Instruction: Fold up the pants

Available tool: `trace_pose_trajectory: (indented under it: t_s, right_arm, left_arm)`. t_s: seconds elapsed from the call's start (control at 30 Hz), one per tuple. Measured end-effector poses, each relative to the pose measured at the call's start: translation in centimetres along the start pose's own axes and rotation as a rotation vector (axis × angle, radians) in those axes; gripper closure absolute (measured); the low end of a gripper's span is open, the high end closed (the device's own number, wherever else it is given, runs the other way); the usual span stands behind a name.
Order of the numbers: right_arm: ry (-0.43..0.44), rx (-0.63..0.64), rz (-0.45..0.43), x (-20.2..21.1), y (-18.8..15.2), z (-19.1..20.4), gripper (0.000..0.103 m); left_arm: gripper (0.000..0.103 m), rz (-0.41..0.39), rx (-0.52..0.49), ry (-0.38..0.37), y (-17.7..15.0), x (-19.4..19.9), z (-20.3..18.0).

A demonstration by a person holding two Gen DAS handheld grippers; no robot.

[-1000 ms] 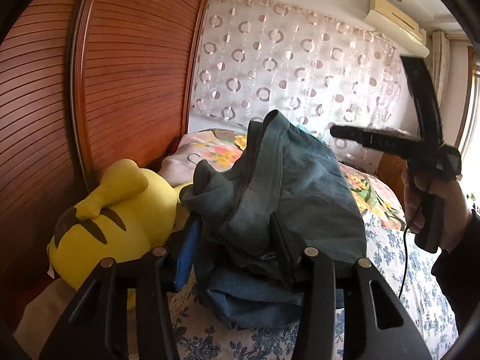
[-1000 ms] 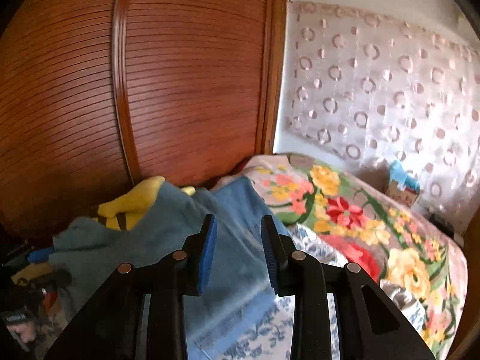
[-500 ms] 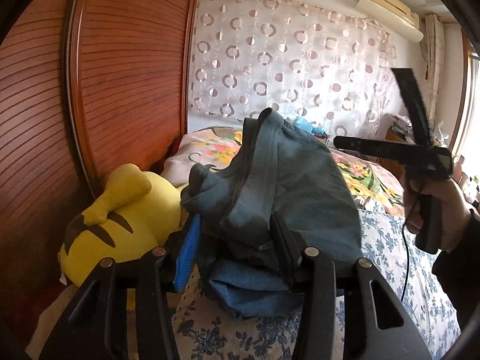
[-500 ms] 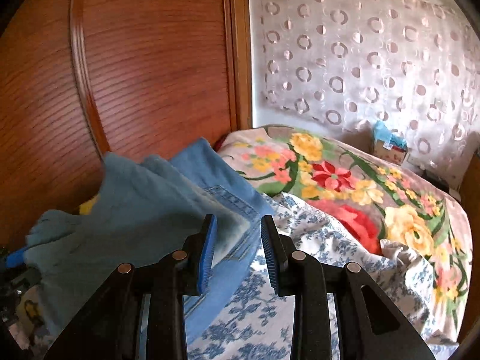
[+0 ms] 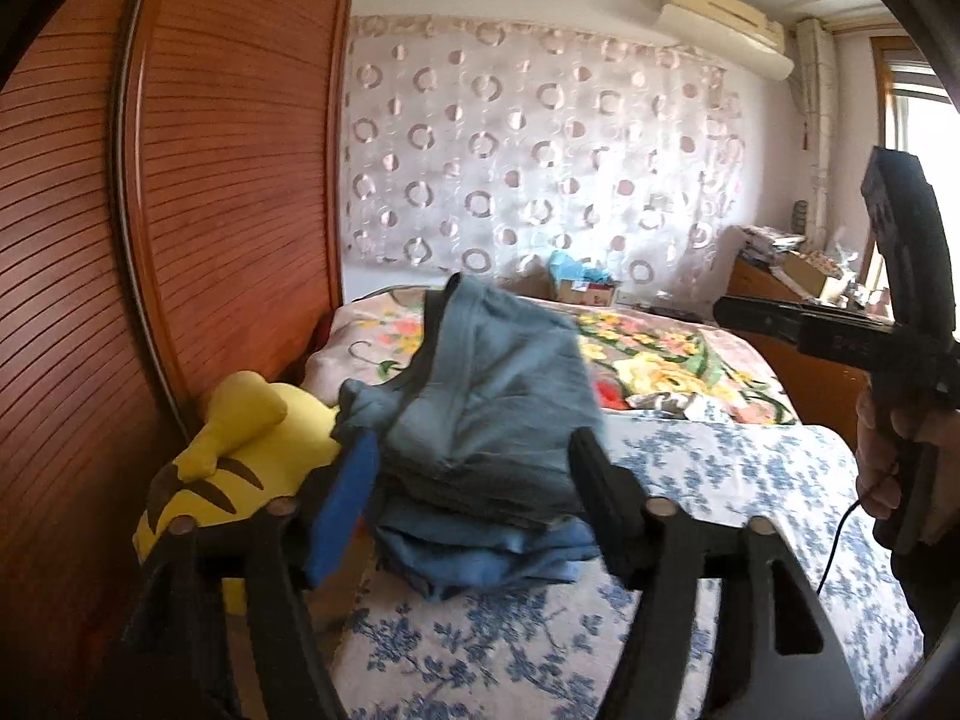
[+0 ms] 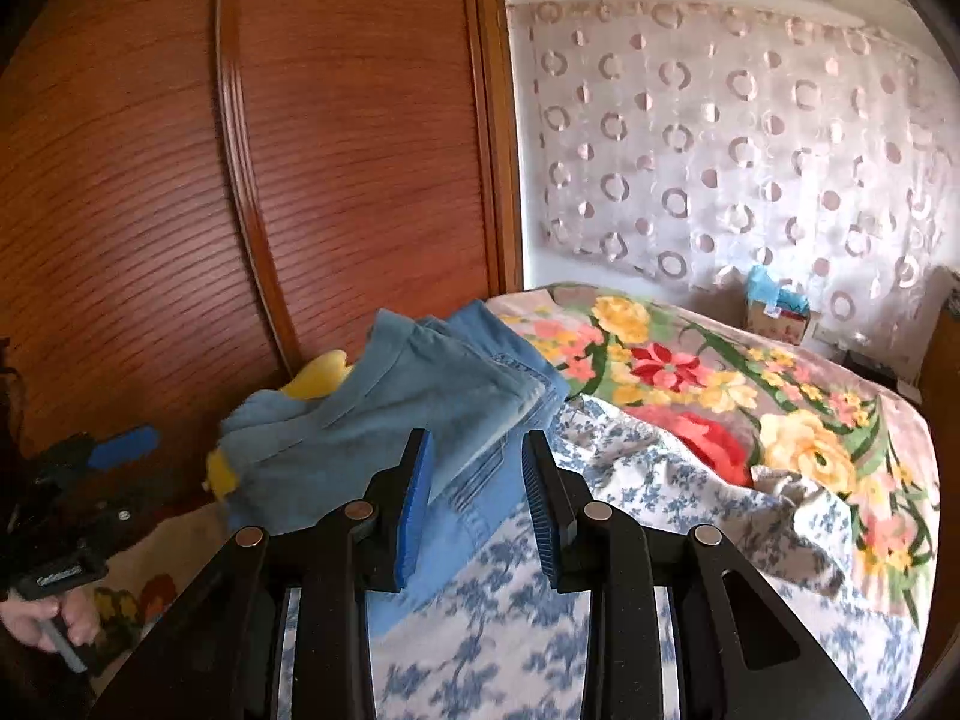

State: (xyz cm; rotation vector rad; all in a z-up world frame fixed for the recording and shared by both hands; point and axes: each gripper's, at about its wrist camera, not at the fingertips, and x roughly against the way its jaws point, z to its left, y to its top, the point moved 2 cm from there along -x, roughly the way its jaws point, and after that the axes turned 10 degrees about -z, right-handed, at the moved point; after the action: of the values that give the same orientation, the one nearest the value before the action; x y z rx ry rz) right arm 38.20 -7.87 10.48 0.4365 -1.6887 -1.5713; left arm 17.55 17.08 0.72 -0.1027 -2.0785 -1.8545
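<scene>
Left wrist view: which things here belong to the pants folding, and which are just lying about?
Job:
folded pants
left gripper, jaws just opened, no longer pressing the pile
right gripper, nothing between its jaws

Lying about:
yellow plush toy
floral blanket
cardboard box

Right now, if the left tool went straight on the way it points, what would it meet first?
Most likely the folded pants on the bed: the stack sits right between the left tool's opened fingers, which no longer press on it. Depth is hard to judge.
</scene>
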Motion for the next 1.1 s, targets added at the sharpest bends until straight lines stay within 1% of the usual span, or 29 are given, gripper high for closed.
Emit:
trace_pose_trajectory:
  t_s: [0.07,0.2,0.23,0.27,0.37,0.5,0.63,0.67,0.7,0.77,0.9,1.1]
  right_arm:
    - [-0.011,-0.014,-0.015,2.3,-0.4,0.2,0.066]
    - [-0.038,-0.015,-0.043,6.2,-1.2,0.9,0.062]
    - [-0.046,-0.016,-0.050,7.3,-1.4,1.1,0.060]
    - [-0.051,-0.017,-0.055,8.0,-1.7,1.6,0.059]
    - [-0.066,-0.017,-0.074,10.5,-2.5,2.4,0.056]
    - [-0.081,-0.019,-0.087,12.7,-3.4,3.6,0.052]
    - [-0.095,-0.026,-0.106,15.1,-4.1,4.7,0.047]
    - [-0.100,-0.025,-0.110,15.5,-4.4,4.7,0.046]
    - [-0.105,-0.024,-0.113,16.0,-4.7,4.9,0.040]
    - [-0.117,-0.032,-0.118,16.8,-5.3,5.2,0.036]
    - [-0.148,-0.053,-0.124,19.3,-6.7,6.0,0.035]
    - [-0.218,-0.059,-0.133,22.6,-8.1,7.9,0.035]
  left_arm:
    - [0.024,-0.007,-0.018,-0.020,0.2,1.0,-0.6]
    - [0.022,-0.010,-0.035,-0.064,0.5,2.7,-1.8]
    - [0.018,-0.007,-0.040,-0.072,0.5,3.1,-2.0]
    - [0.010,-0.005,-0.047,-0.077,0.6,3.5,-2.4]
    - [0.010,-0.012,-0.068,-0.097,0.7,4.8,-3.3]
    - [0.009,-0.025,-0.094,-0.099,0.7,6.3,-4.4]
    - [0.009,-0.041,-0.089,-0.128,0.9,8.1,-5.2]
    - [0.009,-0.047,-0.086,-0.138,0.9,8.6,-5.5]
    - [0.009,-0.054,-0.083,-0.143,1.0,9.1,-5.7]
    - [0.009,-0.068,-0.084,-0.145,1.1,10.0,-6.1]
    - [0.009,-0.085,-0.109,-0.147,1.0,11.5,-7.3]
    - [0.009,-0.067,-0.097,-0.222,0.3,13.1,-9.5]
